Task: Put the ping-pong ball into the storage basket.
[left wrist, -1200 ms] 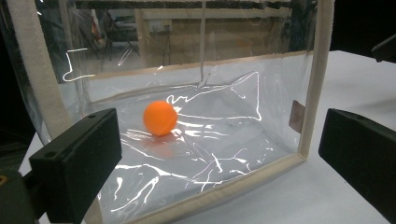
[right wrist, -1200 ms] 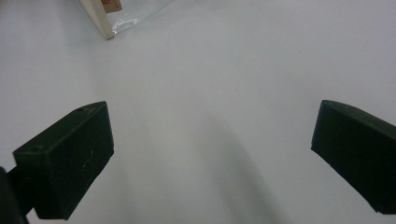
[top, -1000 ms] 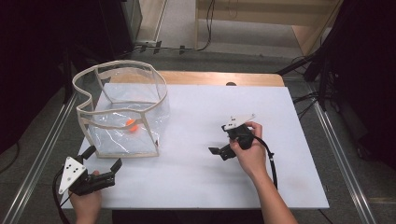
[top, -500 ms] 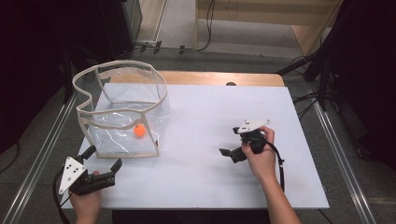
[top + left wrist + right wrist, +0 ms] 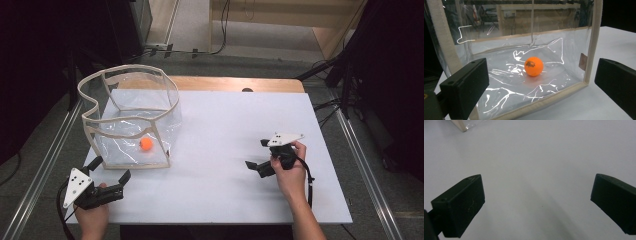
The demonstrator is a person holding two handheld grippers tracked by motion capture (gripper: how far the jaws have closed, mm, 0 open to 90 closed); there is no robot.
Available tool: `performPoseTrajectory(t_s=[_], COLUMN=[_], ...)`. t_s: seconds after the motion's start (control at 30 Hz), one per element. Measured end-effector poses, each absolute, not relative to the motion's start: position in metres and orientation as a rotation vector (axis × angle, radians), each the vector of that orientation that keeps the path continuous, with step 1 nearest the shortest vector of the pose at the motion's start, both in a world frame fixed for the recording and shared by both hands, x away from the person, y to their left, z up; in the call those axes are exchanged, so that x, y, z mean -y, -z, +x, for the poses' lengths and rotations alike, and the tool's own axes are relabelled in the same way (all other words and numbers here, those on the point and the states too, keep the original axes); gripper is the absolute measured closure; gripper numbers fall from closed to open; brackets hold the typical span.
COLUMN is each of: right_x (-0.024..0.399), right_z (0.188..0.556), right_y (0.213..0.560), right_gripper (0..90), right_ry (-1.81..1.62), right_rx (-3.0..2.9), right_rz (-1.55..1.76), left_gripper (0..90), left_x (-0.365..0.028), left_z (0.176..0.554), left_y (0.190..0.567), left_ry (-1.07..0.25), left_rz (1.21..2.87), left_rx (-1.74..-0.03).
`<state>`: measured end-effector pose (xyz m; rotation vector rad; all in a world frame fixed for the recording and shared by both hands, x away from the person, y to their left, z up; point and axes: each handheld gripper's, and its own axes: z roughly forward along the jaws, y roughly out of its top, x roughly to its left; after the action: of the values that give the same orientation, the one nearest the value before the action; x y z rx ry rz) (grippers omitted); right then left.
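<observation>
Orange against clear plastic, the ball [image 5: 146, 144] lies on the floor of the transparent bag [image 5: 131, 120], a soft-walled container with cream fabric trim that stands open-topped on the left part of the white table [image 5: 225, 150]. In the left gripper view the ball [image 5: 533, 66] sits near the middle of the bag's floor, behind the near wall and apart from the cream edging [image 5: 594, 37] at the corner. The left gripper [image 5: 111, 173] hovers just in front of the bag's near bottom edge, its jaws spread wide and holding nothing, aimed at that wall. The right gripper [image 5: 256, 156] is well apart from the bag, over bare table on the right side, its jaws likewise spread wide with nothing between them; its own view looks down on plain white surface, with a corner of the bag [image 5: 464, 126] at the top left. Judging by this, the ball is in the bag and both grippers are free, so the step in hand seems to be a pause between placing and handling the bag itself. A likely next move would be closing or steadying the bag, which calls for pinching the fabric trim rather than the slippery film, and for bringing the right gripper across to help without tipping the bag or rolling the ball.
</observation>
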<state>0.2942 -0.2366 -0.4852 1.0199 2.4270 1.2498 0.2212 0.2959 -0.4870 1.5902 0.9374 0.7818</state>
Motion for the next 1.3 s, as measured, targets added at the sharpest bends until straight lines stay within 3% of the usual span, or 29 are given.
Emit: performPoseTrajectory(t_s=[1.3], right_x=[0.312], right_z=[0.257], right_y=[0.498], right_gripper=[0.0], right_ry=[-1.316], right_rx=[-2.264], right_rz=[1.165], left_gripper=[0.1], left_x=[-0.295], left_z=[0.221], left_y=[0.487], left_ry=[-0.795], left_rz=[1.607], left_rx=[-0.938])
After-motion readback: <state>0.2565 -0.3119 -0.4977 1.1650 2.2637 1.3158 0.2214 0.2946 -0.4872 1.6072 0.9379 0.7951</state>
